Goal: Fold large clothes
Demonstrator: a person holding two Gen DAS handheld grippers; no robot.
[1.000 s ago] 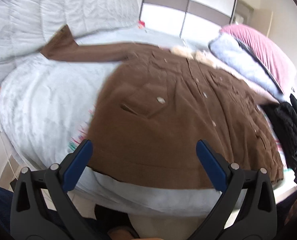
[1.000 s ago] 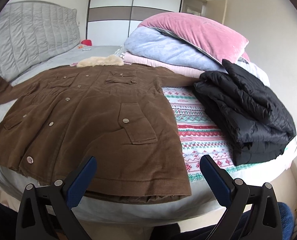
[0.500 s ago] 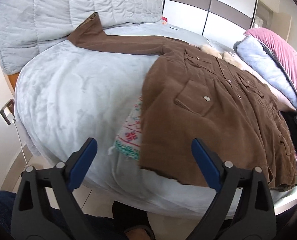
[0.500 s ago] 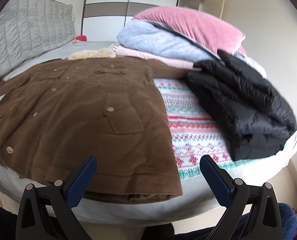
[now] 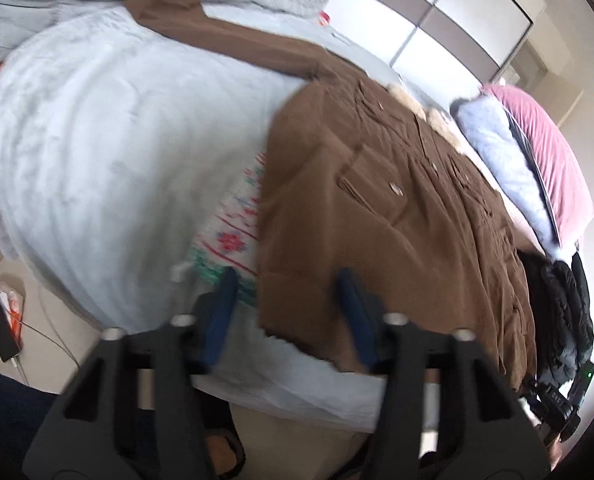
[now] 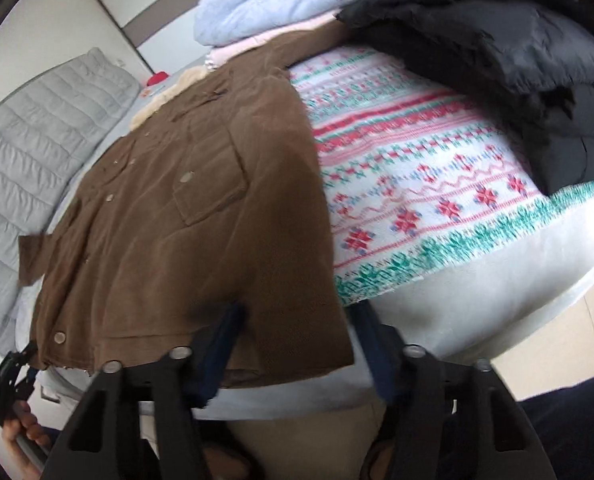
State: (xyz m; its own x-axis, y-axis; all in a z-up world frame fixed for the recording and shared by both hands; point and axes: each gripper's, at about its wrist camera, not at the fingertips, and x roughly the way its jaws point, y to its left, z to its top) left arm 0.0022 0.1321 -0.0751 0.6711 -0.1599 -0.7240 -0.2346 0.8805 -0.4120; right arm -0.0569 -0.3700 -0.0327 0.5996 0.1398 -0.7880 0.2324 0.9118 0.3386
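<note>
The coat, a brown one with a pale fur collar and buttoned pockets, lies face up and spread flat on the bed, its hem along the near edge and one sleeve stretched out toward the grey quilted headboard. Laid open like this it gives two free hem corners to take, which is likely why each hand has gone to one.

The left tongs straddle the hem corner nearest the bare bedcover: one blue pad sits over the patterned blanket just beside the coat, the other over the brown cloth, and the jaws are closing with that corner between them. The pads do not look pressed onto the fabric yet, though blur makes that hard to be sure of. The right tongs do the same at the opposite hem corner, beside the wide patterned stretch of blanket; their jaws are closing too, the corner between them and apparently not yet pinched.

A folded black jacket and a stack of pale blue and pink bedding sit off to the right side, clear of the coat, so there is room to carry the hem up toward the collar. My reading is that this is the taking hold before a first fold. The cloth looks thick and heavy, so a shallow bite on either corner may slip once lifted, and the blanket underneath could be caught along with it.
</note>
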